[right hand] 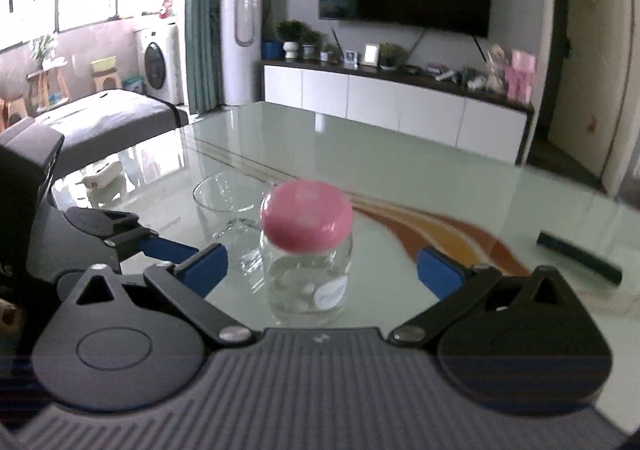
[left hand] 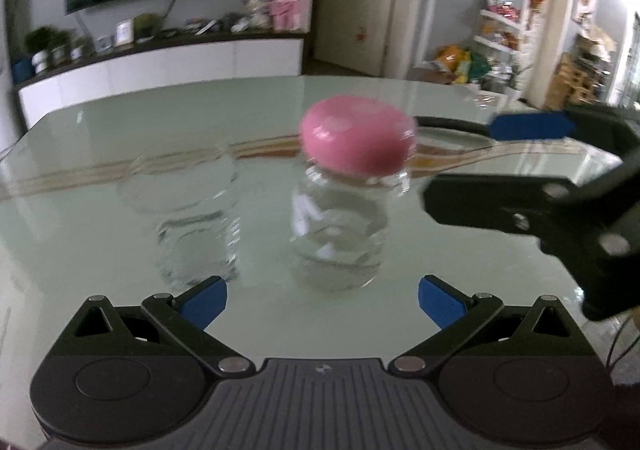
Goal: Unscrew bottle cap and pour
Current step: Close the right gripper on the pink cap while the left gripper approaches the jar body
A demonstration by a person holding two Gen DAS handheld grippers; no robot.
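Two views. Left wrist: left gripper (left hand: pixel 322 302) gaped wide, held nothing; small clear bottle (left hand: pixel 340 226) with pink cap (left hand: pixel 358 140) stood on glass table (left hand: pixel 80 250) just ahead, glass bowl (left hand: pixel 180 186) beside, right gripper (left hand: pixel 460 158) near cap.

Right wrist: right gripper (right hand: pixel 322 270) wide open, empty; bottle (right hand: pixel 308 278) upright between fingers, cap (right hand: pixel 306 220) on, bowl (right hand: pixel 228 202) just behind, left gripper (right hand: pixel 168 248) at left.

Bottle (right hand: pixel 306 274): standing on the table (right hand: pixel 400 170), mid-table, cap (right hand: pixel 306 220) on top.
Glass bowl (right hand: pixel 228 206): just beside the bottle, toward the table's far-left edge in the right wrist view.
Bar (right hand: pixel 580 256): lying near the right edge.
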